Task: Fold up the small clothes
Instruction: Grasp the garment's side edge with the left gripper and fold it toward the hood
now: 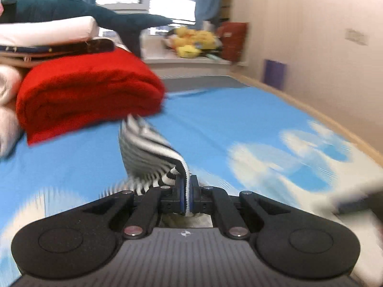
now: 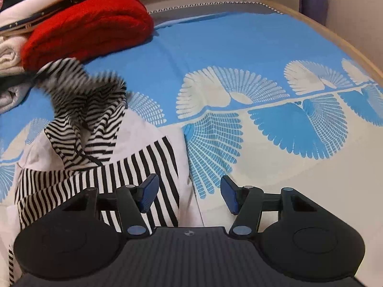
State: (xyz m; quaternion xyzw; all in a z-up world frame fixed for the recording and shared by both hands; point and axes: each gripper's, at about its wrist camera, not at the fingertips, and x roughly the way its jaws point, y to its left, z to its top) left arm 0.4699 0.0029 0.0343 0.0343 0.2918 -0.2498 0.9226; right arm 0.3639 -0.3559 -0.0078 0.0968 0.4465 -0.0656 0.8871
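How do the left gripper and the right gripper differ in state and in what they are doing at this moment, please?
The left gripper is shut on the striped garment, while the right gripper is open and holds nothing. The left gripper lifts a striped edge above the blue bedsheet; the right gripper hovers over the garment's lower part and the bedsheet. The left view is motion-blurred, the right mostly sharp. Both share black bodies and blue finger pads.

You have a folded red blanket [image 2: 88,24] lying on the blue patterned bedsheet [image 2: 239,47]. Behind it, yellow plush toys [image 1: 191,40] crowd the windowsill [image 1: 186,61].
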